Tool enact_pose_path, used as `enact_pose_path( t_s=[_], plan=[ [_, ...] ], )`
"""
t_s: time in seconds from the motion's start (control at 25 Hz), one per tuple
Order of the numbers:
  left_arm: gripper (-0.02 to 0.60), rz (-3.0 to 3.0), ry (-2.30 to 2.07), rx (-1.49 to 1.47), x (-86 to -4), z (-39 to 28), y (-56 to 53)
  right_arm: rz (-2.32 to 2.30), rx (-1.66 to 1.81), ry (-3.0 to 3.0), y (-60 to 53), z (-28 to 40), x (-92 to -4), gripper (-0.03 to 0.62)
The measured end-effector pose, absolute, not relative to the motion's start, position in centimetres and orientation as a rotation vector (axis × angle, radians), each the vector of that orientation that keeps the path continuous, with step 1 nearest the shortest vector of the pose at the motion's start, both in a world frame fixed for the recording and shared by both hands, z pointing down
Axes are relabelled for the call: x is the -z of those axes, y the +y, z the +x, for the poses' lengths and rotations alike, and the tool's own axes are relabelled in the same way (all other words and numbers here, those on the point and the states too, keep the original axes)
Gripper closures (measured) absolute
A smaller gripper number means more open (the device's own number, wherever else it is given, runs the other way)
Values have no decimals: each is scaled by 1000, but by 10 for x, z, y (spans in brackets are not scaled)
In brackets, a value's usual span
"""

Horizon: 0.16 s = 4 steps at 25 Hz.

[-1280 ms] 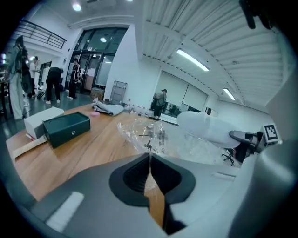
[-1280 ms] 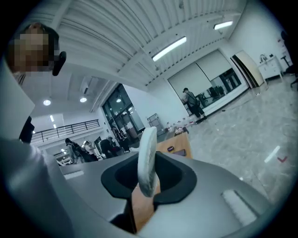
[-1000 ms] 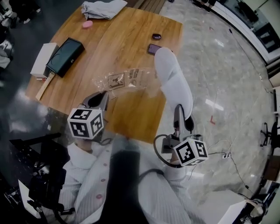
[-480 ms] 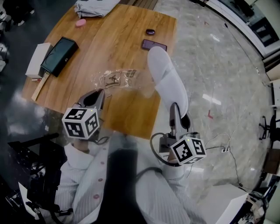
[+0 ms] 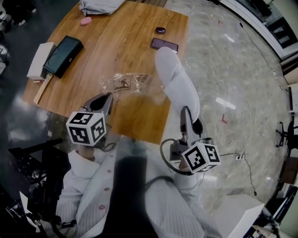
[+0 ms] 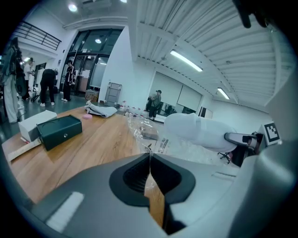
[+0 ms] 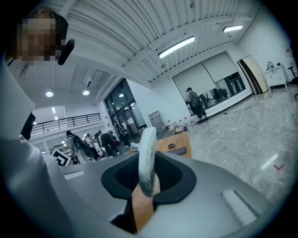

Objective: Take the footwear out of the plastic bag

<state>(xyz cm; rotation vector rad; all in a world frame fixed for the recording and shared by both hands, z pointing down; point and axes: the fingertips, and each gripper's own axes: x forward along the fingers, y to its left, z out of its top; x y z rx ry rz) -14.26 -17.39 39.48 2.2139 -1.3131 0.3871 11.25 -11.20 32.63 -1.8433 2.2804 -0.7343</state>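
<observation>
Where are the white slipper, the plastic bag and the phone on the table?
white slipper (image 5: 177, 82): head view, middle of its white body.
plastic bag (image 5: 125, 83): head view, printed patch on the clear film.
phone (image 5: 164, 45): head view, centre of its dark face.

Cut off by the head view's top edge, 12 o'clock of the table (image 5: 135, 51): grey cloth (image 5: 98, 5). Too small to read: print on the plastic bag (image 5: 125, 82). Too small to identify: dark item (image 5: 160, 30) at 1 o'clock of the bag, pink item (image 5: 85, 21) at 11 o'clock. Partly covered by the right gripper (image 5: 186, 114): near end of the white slipper (image 5: 176, 83).
</observation>
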Motion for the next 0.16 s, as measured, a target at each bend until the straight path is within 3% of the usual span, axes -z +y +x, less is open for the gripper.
enact_pose_path(
  t_s=[0.16],
  plan=[
    [575, 2204, -1309, -392, -397, -144, -173, -1846, 752, 2279, -110, 112, -327, 510]
  ],
)
